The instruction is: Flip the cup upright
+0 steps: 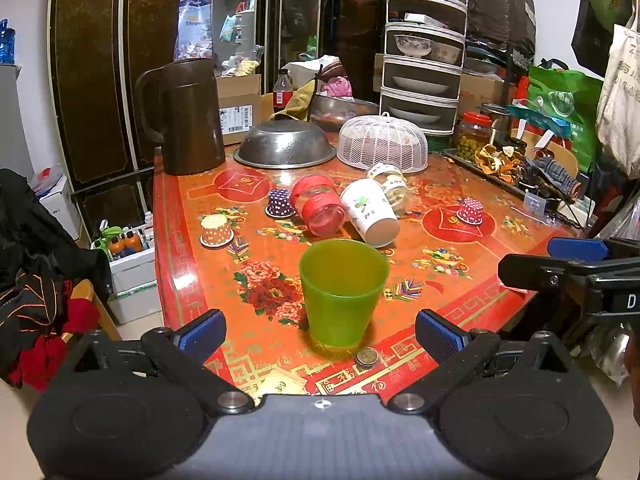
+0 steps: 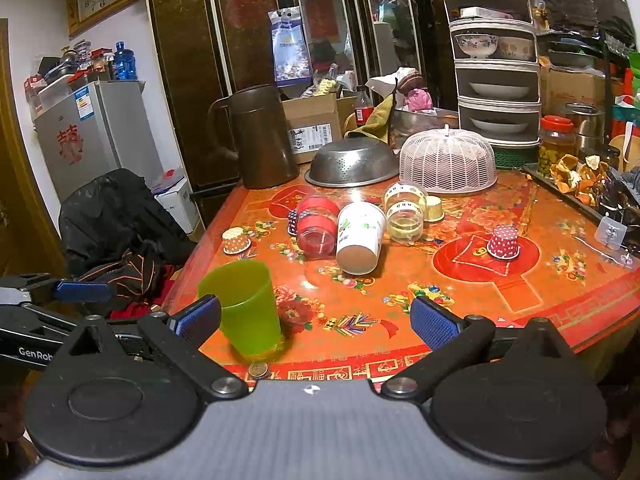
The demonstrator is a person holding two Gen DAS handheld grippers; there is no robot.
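A green plastic cup (image 1: 342, 292) stands upright, mouth up, near the front edge of the red patterned table (image 1: 460, 292). It also shows in the right wrist view (image 2: 246, 306). My left gripper (image 1: 320, 334) is open, its blue pads on either side of the cup's base and clear of it. My right gripper (image 2: 316, 320) is open and empty, with the cup beside its left pad. A white paper cup (image 1: 370, 212), a red-banded glass (image 1: 318, 204) and a clear glass (image 2: 404, 210) lie on their sides mid-table.
A coin (image 1: 367, 357) lies just in front of the green cup. Small dotted paper cups (image 1: 217, 231) (image 2: 503, 242) sit upside down. A brown jug (image 1: 186, 116), a steel colander (image 1: 285, 145) and a white mesh cover (image 1: 382, 143) stand at the back. My right gripper shows at the right edge (image 1: 560, 270).
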